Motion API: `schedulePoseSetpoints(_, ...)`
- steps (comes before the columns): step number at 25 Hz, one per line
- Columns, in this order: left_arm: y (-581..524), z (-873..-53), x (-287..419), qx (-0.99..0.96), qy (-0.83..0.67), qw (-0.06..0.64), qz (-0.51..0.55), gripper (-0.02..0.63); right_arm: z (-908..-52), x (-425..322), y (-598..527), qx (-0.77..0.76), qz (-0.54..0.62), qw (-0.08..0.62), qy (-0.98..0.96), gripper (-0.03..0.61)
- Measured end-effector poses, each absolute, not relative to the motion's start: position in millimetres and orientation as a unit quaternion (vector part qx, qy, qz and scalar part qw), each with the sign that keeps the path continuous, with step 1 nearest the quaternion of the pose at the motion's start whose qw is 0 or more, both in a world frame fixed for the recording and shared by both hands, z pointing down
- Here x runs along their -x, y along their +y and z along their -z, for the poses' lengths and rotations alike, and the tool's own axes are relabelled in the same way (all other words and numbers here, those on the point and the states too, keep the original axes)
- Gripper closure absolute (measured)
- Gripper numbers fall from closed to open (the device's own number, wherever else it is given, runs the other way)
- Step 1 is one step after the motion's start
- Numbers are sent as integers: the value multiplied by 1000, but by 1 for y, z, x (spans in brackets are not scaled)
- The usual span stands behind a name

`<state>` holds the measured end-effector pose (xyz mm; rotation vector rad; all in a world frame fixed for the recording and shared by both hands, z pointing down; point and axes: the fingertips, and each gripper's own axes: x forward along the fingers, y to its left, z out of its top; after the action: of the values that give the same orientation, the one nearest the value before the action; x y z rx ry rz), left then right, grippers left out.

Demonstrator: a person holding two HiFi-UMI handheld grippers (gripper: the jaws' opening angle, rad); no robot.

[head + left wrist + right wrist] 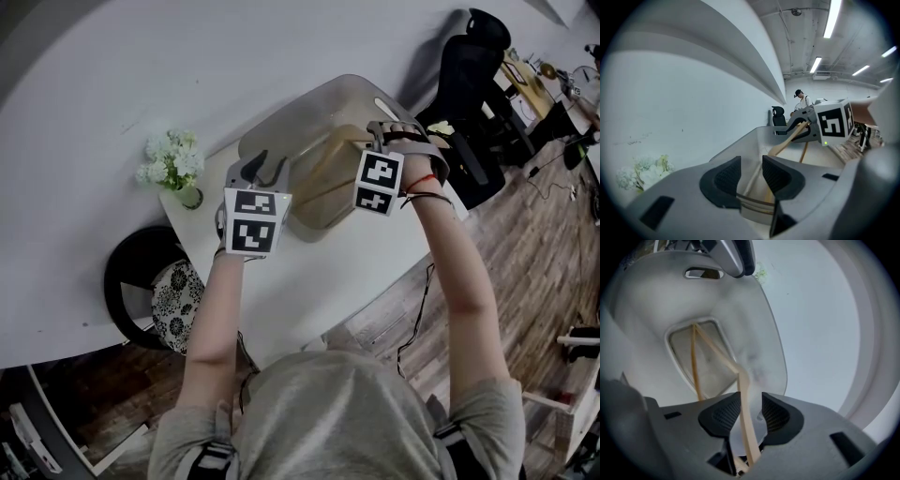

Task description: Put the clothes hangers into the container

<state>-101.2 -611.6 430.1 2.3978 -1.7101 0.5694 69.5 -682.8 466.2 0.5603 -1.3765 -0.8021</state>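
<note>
Progress: one wooden hanger [740, 380] is already mostly inside the translucent container [309, 112], so I judge that the placing step is nearly done.
Hanger position: its lower part rests on the container's bottom, and one arm leans up over the near wall towards the right gripper [751, 401].
What is left: the hanger has to drop fully in and both tools have to pull away. I see no other hanger on the worktop [319, 281], so perhaps this one is the last.
Right fingers: they stand wide apart. The hanger's arm passes between them, close to one pad, but they do not clamp it.
Left fingers: the left gripper [267, 169] is also wide open. Pale wood shows through its gap, further in, and the pads hold nothing.
Right arm pose: it is stretched forward over the container's far end, and the tool tilts down into the opening.
Left arm pose: it is bent a little more and stays at the container's near left edge. The tool points slightly down along the length of the container.
Nearby: a small bunch of white flowers [172, 161] stands to the left, apart from the container.
</note>
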Motion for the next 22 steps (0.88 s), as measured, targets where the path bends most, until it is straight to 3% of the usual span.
schedulePoseSetpoints(15, -586, -419, 90, -799, -571, 65, -177, 482, -443, -64, -654, -285, 374, 621, -626, 453)
schedulePoseSetpoints(22, -556, -411, 80, -801, -572, 70, -166, 495, -414, -68, -614, -339, 349, 566, -665, 472)
